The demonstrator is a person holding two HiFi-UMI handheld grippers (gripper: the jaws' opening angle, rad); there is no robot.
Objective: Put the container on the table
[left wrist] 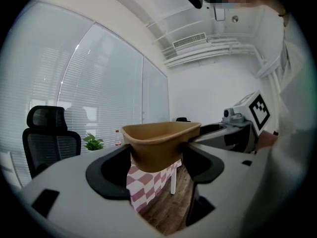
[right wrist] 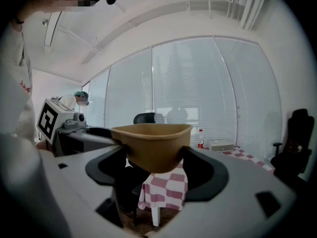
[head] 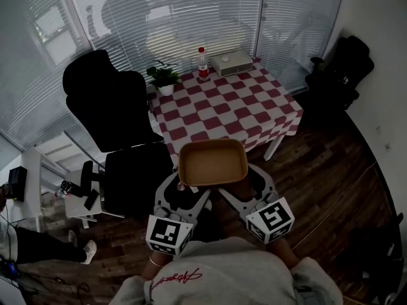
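Closest in, the left gripper (left wrist: pixel 155 158) and right gripper (right wrist: pixel 153 157) each clamp a near corner of the tan container (head: pixel 213 164), held aloft at the near edge of the checkered table (head: pixel 235 110). Its underside is hidden from above. At the table's far edge stand a plant (head: pixel 164 76), a bottle (head: pixel 203 62) and a box (head: pixel 233 61).

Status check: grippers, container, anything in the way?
Left gripper and right gripper shut on the container. Container held level in the air, short of the table. Chair beside the table, off the path.
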